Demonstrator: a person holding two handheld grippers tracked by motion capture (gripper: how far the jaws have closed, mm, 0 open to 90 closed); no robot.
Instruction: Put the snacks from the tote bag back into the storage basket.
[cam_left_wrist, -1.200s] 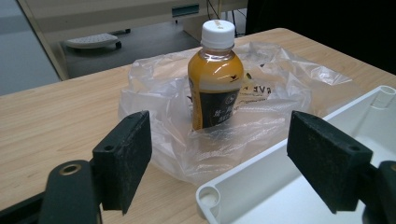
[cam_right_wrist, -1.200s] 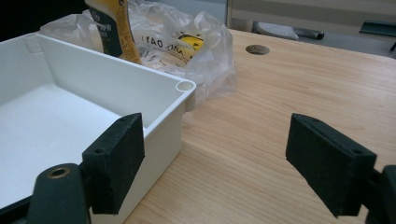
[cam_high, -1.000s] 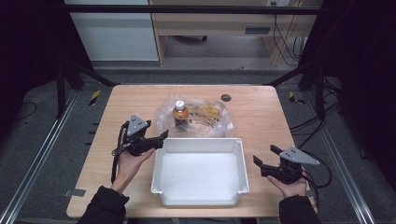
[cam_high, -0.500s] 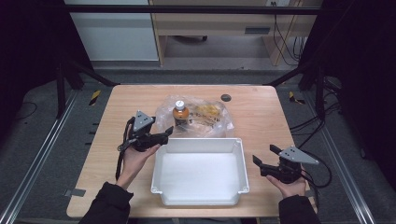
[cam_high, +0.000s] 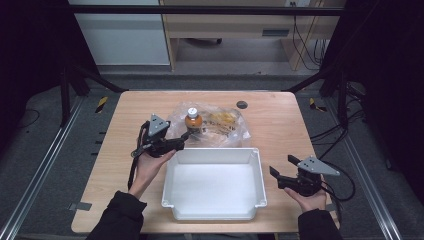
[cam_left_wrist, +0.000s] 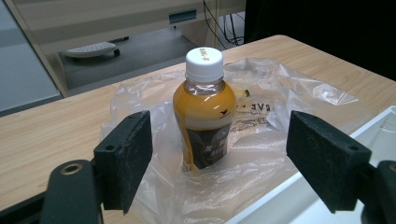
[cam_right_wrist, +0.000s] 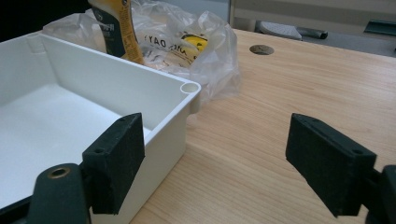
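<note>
our left gripper (cam_left_wrist: 219, 154) is spread wide, jaws released and nothing between them yet, aimed squarely at the bottle (cam_left_wrist: 205, 109), which stands upright on the crinkled plastic bag (cam_left_wrist: 261, 140) just behind the far rim of the white bin (cam_high: 214, 182). in the high view the same left gripper (cam_high: 184, 138) sits just beside the bottle (cam_high: 193, 120), close but apart from it. our right gripper (cam_right_wrist: 229, 158) is also released and empty, held low over bare table (cam_high: 280, 120) by the bin's right corner (cam_right_wrist: 190, 87), well apart from the bottle. we judge the step in hand to be closing on the bottle so it can go into the bin. to do it well we should push forward until the pads straddle the dark label rather than the neck, keep the jaws level so the bottle stays upright, and squeeze only once both pads are past the loose film. the bag is the likely snag: a fold caught under a pad could drag the whole bag along, so we would lift straight up first. the right gripper could pin the bag if it clings.
</note>
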